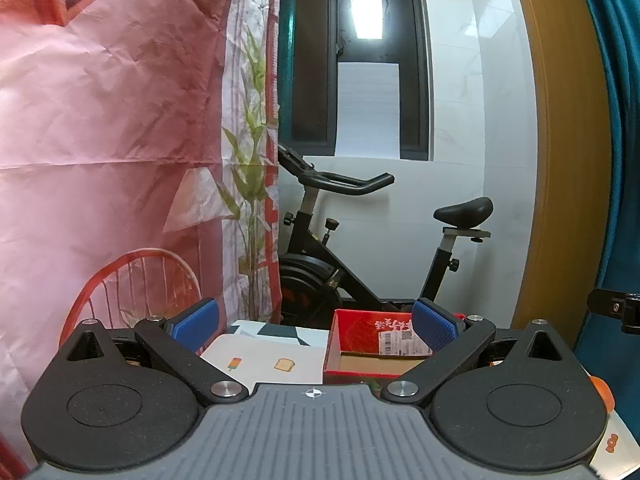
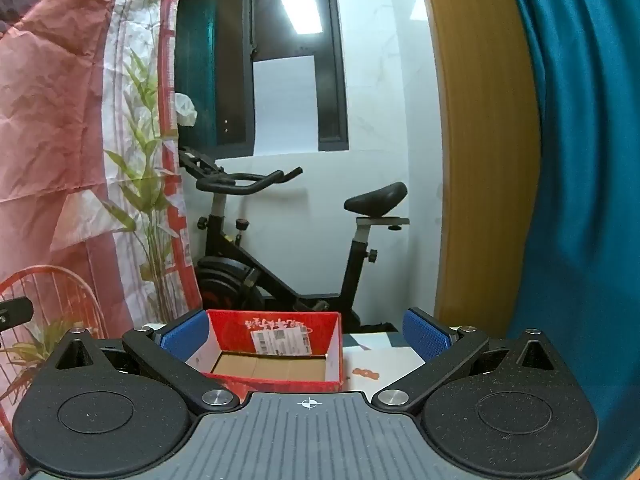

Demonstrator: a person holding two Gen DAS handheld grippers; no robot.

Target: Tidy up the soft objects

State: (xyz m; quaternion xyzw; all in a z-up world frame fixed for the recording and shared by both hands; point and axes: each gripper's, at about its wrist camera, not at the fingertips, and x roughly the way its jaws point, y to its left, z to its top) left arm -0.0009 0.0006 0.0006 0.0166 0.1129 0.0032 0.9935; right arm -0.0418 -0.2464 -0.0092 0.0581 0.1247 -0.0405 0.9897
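A red cardboard box (image 1: 372, 346) with a brown floor and a white label stands open and looks empty; in the right wrist view the box (image 2: 276, 344) sits straight ahead. My left gripper (image 1: 314, 326) is open and empty, held above the table just left of the box. My right gripper (image 2: 306, 332) is open and empty, held just in front of the box. No soft object shows in either view.
A white mat with small food pictures (image 1: 272, 360) covers the table (image 2: 384, 364). A black exercise bike (image 1: 340, 248) stands behind the table. A pink printed sheet (image 1: 100, 140) hangs at the left, a wooden frame (image 2: 480, 140) and teal curtain (image 2: 580, 160) at the right.
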